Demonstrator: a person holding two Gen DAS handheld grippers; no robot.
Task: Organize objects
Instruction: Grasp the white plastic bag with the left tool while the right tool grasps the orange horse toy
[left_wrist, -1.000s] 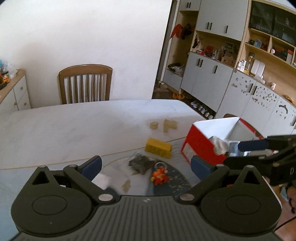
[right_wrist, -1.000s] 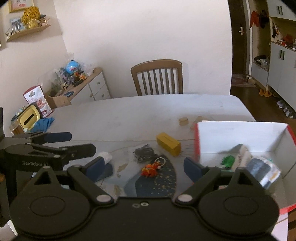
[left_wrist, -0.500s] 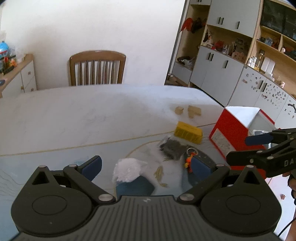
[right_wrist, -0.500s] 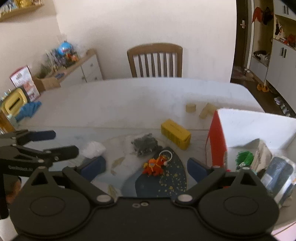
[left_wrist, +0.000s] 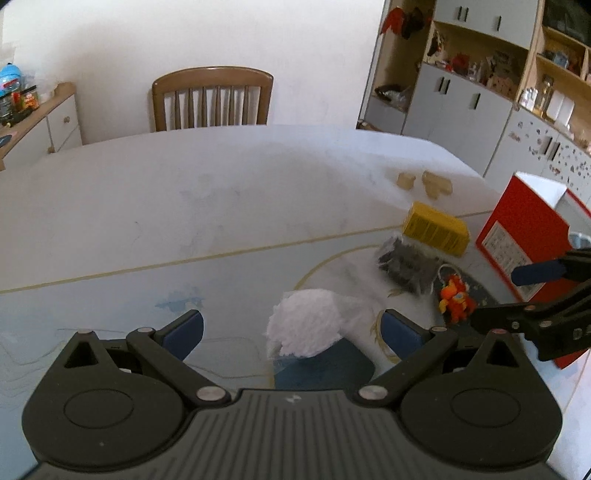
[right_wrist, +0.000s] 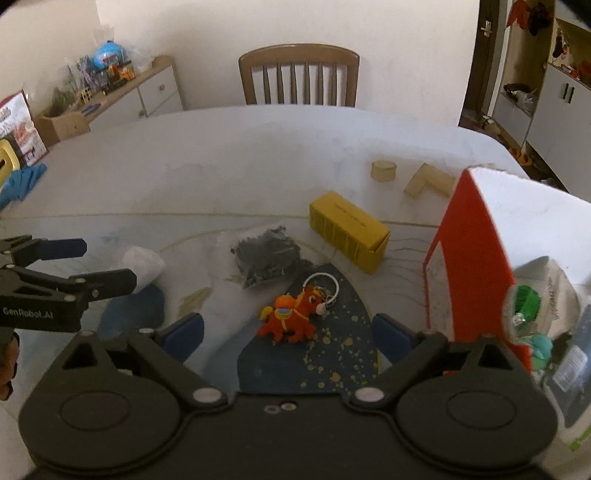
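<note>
A dining room is shown, with a white table (left_wrist: 207, 192) covered partly by a pale blue patterned mat, a wooden chair (left_wrist: 212, 98) pushed in at the far side and grey cupboards off to the right.

The stuff to be sorted is scattered on the mat. A fluffy white wad in clear plastic (left_wrist: 308, 325) is framed right between the left gripper (left_wrist: 291, 330) fingers, which are spread wide with nothing pinched. An orange horse keychain (right_wrist: 293, 314) is lined up the same way in front of the right gripper (right_wrist: 288, 330), also held wide apart and gripping nothing. Just behind the keychain a small bag of dark bits (right_wrist: 267, 256) can be seen, and beside that a yellow box (right_wrist: 347, 230). Further back, two little wooden blocks (right_wrist: 406, 177) are sat near each other. The red box (right_wrist: 469, 254) with a white inside is stood at the right edge of the mat, and a few packets plus something green are already piled in it.
</note>
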